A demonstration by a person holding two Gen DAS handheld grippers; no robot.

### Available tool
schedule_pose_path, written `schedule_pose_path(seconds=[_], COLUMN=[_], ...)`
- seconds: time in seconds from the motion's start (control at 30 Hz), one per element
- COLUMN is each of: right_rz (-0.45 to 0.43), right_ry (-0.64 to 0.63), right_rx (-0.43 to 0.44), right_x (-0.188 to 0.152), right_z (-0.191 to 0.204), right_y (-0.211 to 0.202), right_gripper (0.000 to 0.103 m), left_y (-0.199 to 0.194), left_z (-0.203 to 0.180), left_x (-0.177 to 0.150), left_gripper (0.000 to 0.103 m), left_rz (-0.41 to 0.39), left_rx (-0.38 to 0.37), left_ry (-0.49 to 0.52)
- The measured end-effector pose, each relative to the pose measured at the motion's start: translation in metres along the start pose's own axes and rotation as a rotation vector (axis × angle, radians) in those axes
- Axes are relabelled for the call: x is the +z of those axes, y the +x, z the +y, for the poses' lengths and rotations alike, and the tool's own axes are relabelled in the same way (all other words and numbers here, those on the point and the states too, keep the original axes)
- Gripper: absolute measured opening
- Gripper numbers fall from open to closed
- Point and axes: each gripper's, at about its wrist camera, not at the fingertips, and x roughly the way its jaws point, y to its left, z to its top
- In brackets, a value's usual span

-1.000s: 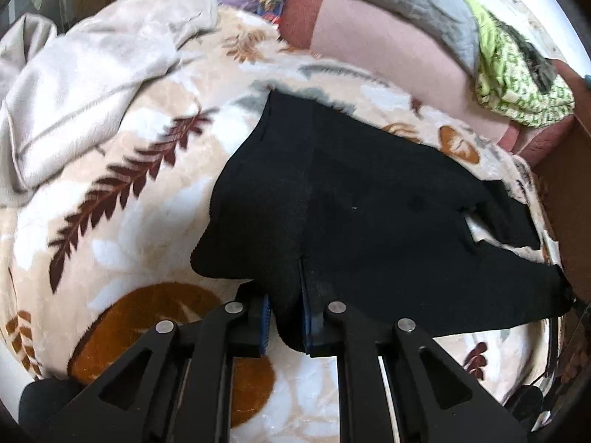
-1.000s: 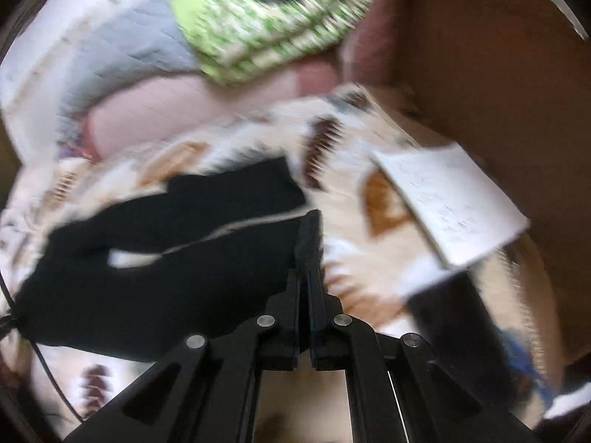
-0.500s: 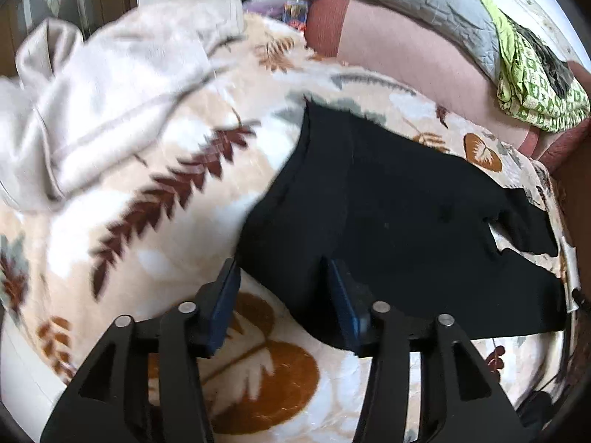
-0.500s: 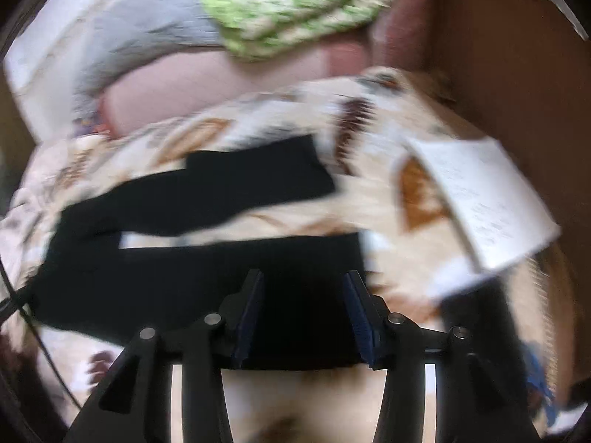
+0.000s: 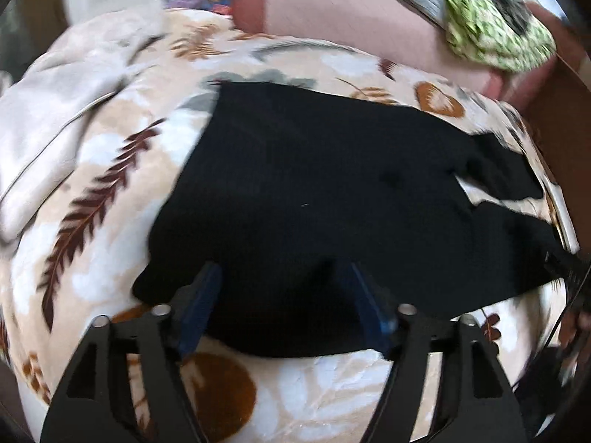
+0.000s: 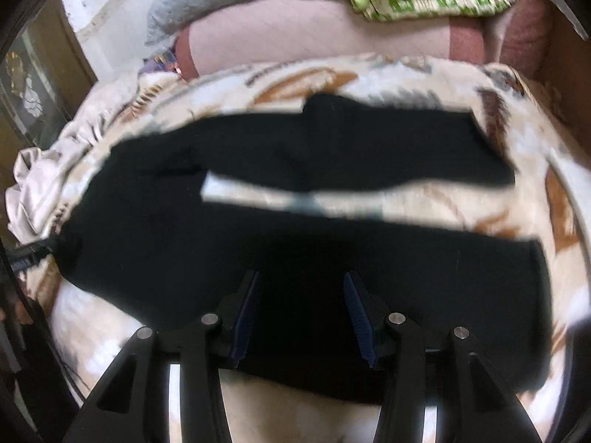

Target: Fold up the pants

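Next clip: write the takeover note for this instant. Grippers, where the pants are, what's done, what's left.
Left gripper: open, empty, over the waist end of the pants.
Right gripper: open, empty, over the near leg.
Pants: black, spread flat on the blanket, legs apart with a strip of blanket between them.
Done: laid out flat.
Left: no fold yet. Probably grip the near edge at both ends, bring one leg over the other, then fold lengthwise.

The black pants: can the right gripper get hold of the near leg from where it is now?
Probably yes. The right gripper is open, directly over the near leg of the black pants, with nothing between them.
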Motion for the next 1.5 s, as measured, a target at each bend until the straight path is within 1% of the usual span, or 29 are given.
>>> schedule_pose_path(seconds=[0.07,0.1,0.13,0.2,0.27,0.4,0.47,0.53,0.63,0.67,0.73,0.77,0.8,0.83,0.87,0.9,0.93,0.97,1.0,1.03,1.07,1.1,1.17,1.23,1.27,1.3,1.37,1.43,1.5], right_rz=[-0.045,-0.058,-0.078,-0.092,-0.079,-0.056,-0.025,0.007,0.045,0.067,0.114,0.142,0.15,0.14,0.125,0.112,0.099,0.085,0.073,0.037,-0.012,-0.055,-0.121,-0.187,-0.211,-0.225,-0.273,-0.295,-0.294], right_ry=[-0.024,-0.032,-0.051,-0.094,-0.15,-0.271,-0.326,-0.363,-0.413,-0.438,-0.487,-0.504,-0.506,-0.503,-0.502,-0.506,-0.522,-0.546,-0.56,-0.574,-0.573,-0.565,-0.542,-0.533,-0.542,-0.55,-0.561,-0.55,-0.544], right_rx=[0.008,0.001,-0.009,0.012,0.033,0.096,0.099,0.109,0.132,0.146,0.137,0.124,0.121,0.127,0.129,0.114,0.079,0.041,0.021,-0.006,-0.029,-0.04,-0.042,-0.045,-0.051,-0.053,-0.048,-0.017,0.004], right_x=[0.021,0.029,0.044,0.068,0.097,0.128,0.139,0.148,0.154,0.154,0.152,0.15,0.149,0.149,0.149,0.149,0.147,0.142,0.139,0.136,0.135,0.137,0.138,0.134,0.129,0.126,0.108,0.088,0.067], right_z=[0.001,0.001,0.002,0.008,0.015,0.028,0.033,0.036,0.039,0.042,0.049,0.051,0.052,0.054,0.056,0.058,0.063,0.07,0.074,0.078,0.08,0.08,0.081,0.086,0.09,0.094,0.101,0.101,0.103], right_y=[-0.006,-0.006,-0.004,0.005,0.027,0.058,0.078,0.098,0.12,0.128,0.142,0.148,0.15,0.149,0.146,0.144,0.142,0.14,0.137,0.128,0.116,0.103,0.08,0.046,0.032,0.024,-0.009,-0.035,-0.048], right_gripper=[0.058,0.063,0.064,0.065,0.065,0.065,0.065,0.065,0.065,0.065,0.065,0.064,0.058,0.032,0.015,0.004,0.003,0.003,0.003,0.003,0.003,0.003,0.003,0.003,0.003,0.003,0.003,0.003,0.003], left_y=[-0.002,-0.002,0.0,0.008,0.021,0.057,0.072,0.087,0.105,0.11,0.125,0.134,0.134,0.133,0.135,0.136,0.136,0.134,0.131,0.123,0.116,0.11,0.096,0.067,0.057,0.035,-0.009,-0.034,-0.063], left_z=[-0.001,-0.003,-0.006,-0.009,-0.011,-0.008,-0.004,0.002,0.006,0.005,-0.004,-0.009,-0.01,-0.011,-0.012,-0.012,-0.013,-0.016,-0.018,-0.022,-0.026,-0.029,-0.03,-0.031,-0.027,-0.025,-0.018,-0.015,-0.006], left_x=[0.015,0.027,0.04,0.066,0.088,0.136,0.153,0.165,0.174,0.174,0.173,0.167,0.166,0.166,0.166,0.167,0.167,0.166,0.165,0.162,0.159,0.156,0.153,0.149,0.15,0.145,0.131,0.119,0.089], left_gripper=[0.075,0.084,0.086,0.086,0.086,0.086,0.086,0.086,0.086,0.086,0.086,0.089,0.093,0.094,0.094,0.093,0.092,0.084,0.062,0.046,0.018,0.005,0.004,0.004,0.004,0.004,0.004,0.004,0.004], left_rz=[-0.024,-0.032,-0.037,-0.043,-0.035,0.046,0.087,0.099,0.109,0.119,0.161,0.192,0.17,0.158,0.17,0.186,0.188,0.183,0.172,0.16,0.144,0.123,0.096,0.041,0.021,-0.017,-0.073,-0.086,-0.067], left_rx=[-0.036,-0.061,-0.097,-0.129,-0.127,-0.209,-0.21,-0.198,-0.213,-0.217,-0.181,-0.152,-0.151,-0.149,-0.143,-0.143,-0.142,-0.14,-0.149,-0.172,-0.157,-0.094,-0.041,-0.029,-0.032,-0.035,-0.046,-0.08,-0.11], left_ry=[0.015,0.036,0.073,0.155,0.215,0.327,0.362,0.381,0.423,0.453,0.537,0.596,0.611,0.616,0.621,0.611,0.606,0.615,0.625,0.635,0.642,0.65,0.644,0.626,0.619,0.605,0.566,0.512,0.452])
